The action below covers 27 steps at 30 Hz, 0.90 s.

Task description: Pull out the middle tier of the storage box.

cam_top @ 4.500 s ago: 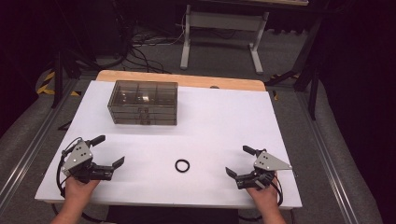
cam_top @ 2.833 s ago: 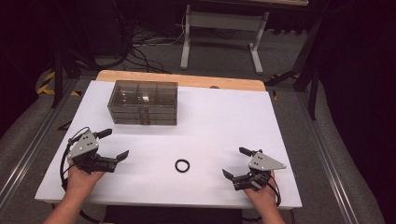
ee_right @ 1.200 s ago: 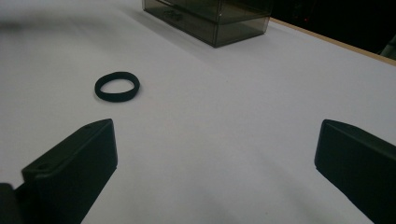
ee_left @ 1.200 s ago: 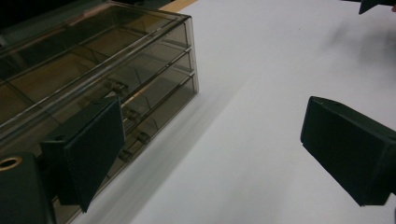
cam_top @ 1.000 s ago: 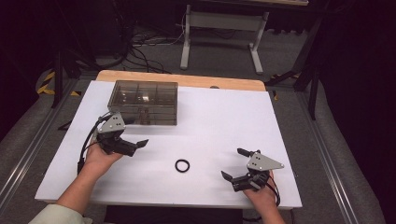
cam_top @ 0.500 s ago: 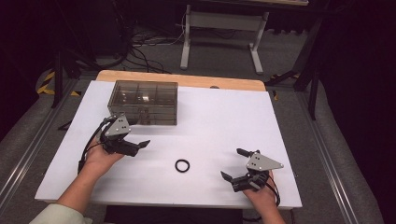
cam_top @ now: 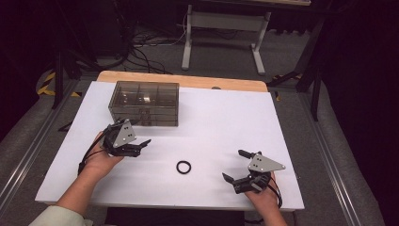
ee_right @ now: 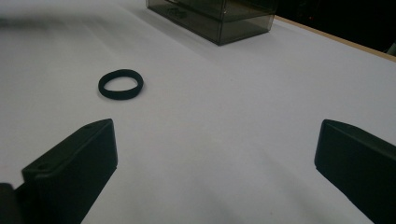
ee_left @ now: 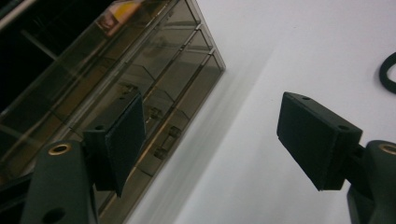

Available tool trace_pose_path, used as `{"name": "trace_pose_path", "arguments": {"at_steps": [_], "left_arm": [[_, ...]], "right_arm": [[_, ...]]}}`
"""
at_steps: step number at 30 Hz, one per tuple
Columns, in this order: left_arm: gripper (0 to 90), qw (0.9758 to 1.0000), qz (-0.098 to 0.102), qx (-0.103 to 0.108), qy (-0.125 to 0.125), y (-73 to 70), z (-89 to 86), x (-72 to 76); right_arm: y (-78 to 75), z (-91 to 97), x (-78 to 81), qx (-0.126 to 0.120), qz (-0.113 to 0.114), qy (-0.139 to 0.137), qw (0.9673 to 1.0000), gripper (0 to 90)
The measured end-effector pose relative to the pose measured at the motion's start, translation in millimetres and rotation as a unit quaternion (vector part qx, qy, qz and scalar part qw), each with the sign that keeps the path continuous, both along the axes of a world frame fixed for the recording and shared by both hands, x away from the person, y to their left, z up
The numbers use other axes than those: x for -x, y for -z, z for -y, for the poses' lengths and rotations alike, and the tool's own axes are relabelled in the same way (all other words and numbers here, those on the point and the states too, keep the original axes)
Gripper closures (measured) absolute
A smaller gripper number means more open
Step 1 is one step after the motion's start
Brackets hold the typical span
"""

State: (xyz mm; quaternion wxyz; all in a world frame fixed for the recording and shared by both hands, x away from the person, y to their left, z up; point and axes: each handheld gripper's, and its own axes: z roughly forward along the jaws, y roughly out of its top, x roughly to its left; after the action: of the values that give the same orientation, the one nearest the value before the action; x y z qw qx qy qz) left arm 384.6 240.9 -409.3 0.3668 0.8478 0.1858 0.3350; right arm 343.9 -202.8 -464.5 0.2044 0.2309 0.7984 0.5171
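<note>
Left gripper (cam_top: 139,147) held just off the near face of the smoke-tinted compartment box (cam_top: 144,103), toward the counter's (cam_top: 226,113) far left corner. Fingers (ee_left: 119,135) parted at a middling gap and just now closing, with nothing between them but bare counter and the box's lower edge behind. Pads not touching the box.

Right gripper (cam_top: 237,165) parked near the counter's near right corner, fingers (ee_right: 74,168) spread wide, empty, pointing across the white surface.

Black ring (cam_top: 184,167) lying flat near the middle of the near edge, between the two grippers, well apart from both and from the box. Also seen ahead of the right gripper's fingers, untouched.
</note>
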Motion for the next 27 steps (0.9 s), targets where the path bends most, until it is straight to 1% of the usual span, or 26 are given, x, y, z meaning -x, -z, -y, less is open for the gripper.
{"name": "trace_pose_path", "arguments": {"at_steps": [2, 3, 4, 5, 6, 7, 8, 10, 11, 12, 13, 15, 16, 19, 21, 22, 24, 25, 26, 27], "left_arm": [[24.7, 0.9999, 0.014, -0.007, -0.005, 0.5, 1.2, 2.0], [24.3, 0.9995, 0.027, -0.015, -0.007, 1.4, 2.6, 3.6], [23.6, 0.9995, 0.027, -0.015, -0.007, 1.4, 2.6, 3.6], [22.9, 0.9989, 0.036, -0.027, -0.01, 2.4, 4.5, 4.7], [22.7, 0.9985, 0.042, -0.031, -0.013, 2.9, 5.3, 5.2], [22.7, 0.9985, 0.042, -0.031, -0.013, 2.9, 5.3, 5.2], [22.7, 0.9983, 0.046, -0.034, -0.015, 3.8, 6.2, 5.8], [22.5, 0.9968, 0.061, -0.048, -0.021, 4.9, 8.2, 7.0], [22.5, 0.9968, 0.061, -0.048, -0.021, 4.9, 8.2, 7.0], [22.5, 0.9963, 0.066, -0.051, -0.024, 5.5, 9.0, 7.5], [22.5, 0.9953, 0.072, -0.057, -0.029, 6.4, 10.1, 8.2], [23.1, 0.9942, 0.08, -0.065, -0.032, 7.6, 11.6, 9.0], [23.2, 0.9937, 0.083, -0.067, -0.035, 8.4, 12.4, 9.3], [23.9, 0.9918, 0.088, -0.081, -0.045, 11.3, 15.3, 10.2], [25.0, 0.9895, 0.097, -0.095, -0.051, 14.1, 17.6, 10.7], [25.2, 0.9895, 0.097, -0.095, -0.051, 14.1, 17.6, 10.7], [26.1, 0.9877, 0.104, -0.104, -0.053, 15.3, 18.7, 10.8], [26.5, 0.986, 0.111, -0.111, -0.056, 17.0, 19.9, 11.0], [26.7, 0.986, 0.111, -0.111, -0.056, 17.0, 19.9, 11.0], [26.7, 0.9847, 0.115, -0.117, -0.058, 17.9, 20.6, 10.8]], "right_arm": [[0.2, -0.3, 0.0, 0.0, 0.0, 0.0, 1.0, 0.1], [0.3, -0.4, 0.0, 0.0, 0.0, 0.0, 1.0, 0.1], [0.3, -0.4, 0.0, 0.001, 0.0, -0.001, 1.0, 0.1], [0.3, -0.4, 0.0, 0.001, 0.0, -0.001, 1.0, 0.1], [0.3, -0.5, -0.1, 0.002, 0.0, -0.001, 1.0, 0.1], [0.3, -0.5, 0.0, 0.002, 0.0, -0.001, 1.0, 0.1], [0.3, -0.5, 0.0, 0.002, 0.0, -0.001, 1.0, 0.1], [0.3, -0.6, -0.1, 0.002, 0.0, -0.002, 1.0, 0.1], [0.3, -0.6, -0.1, 0.002, 0.0, -0.002, 1.0, 0.1], [0.3, -0.6, -0.1, 0.002, 0.001, -0.002, 1.0, 0.1], [0.4, -0.6, -0.1, 0.003, 0.001, -0.002, 1.0, 0.1], [0.3, -0.7, 0.0, 0.003, 0.001, -0.002, 1.0, 0.1], [0.4, -0.7, 0.0, 0.003, 0.001, -0.002, 1.0, 0.1], [0.4, -0.9, 0.0, 0.002, 0.0, -0.003, 1.0, 0.1], [0.4, -1.0, 0.0, 0.002, 0.0, -0.003, 1.0, 0.1], [0.4, -1.0, 0.0, 0.003, 0.0, -0.003, 1.0, 0.1], [0.4, -0.9, -0.1, 0.002, 0.0, -0.004, 1.0, 0.1], [0.4, -0.9, -0.1, 0.003, 0.0, -0.004, 1.0, 0.1], [0.4, -0.9, -0.1, 0.003, 0.0, -0.004, 1.0, 0.1], [0.4, -0.9, -0.1, 0.003, 0.0, -0.004, 1.0, 0.1]]}}
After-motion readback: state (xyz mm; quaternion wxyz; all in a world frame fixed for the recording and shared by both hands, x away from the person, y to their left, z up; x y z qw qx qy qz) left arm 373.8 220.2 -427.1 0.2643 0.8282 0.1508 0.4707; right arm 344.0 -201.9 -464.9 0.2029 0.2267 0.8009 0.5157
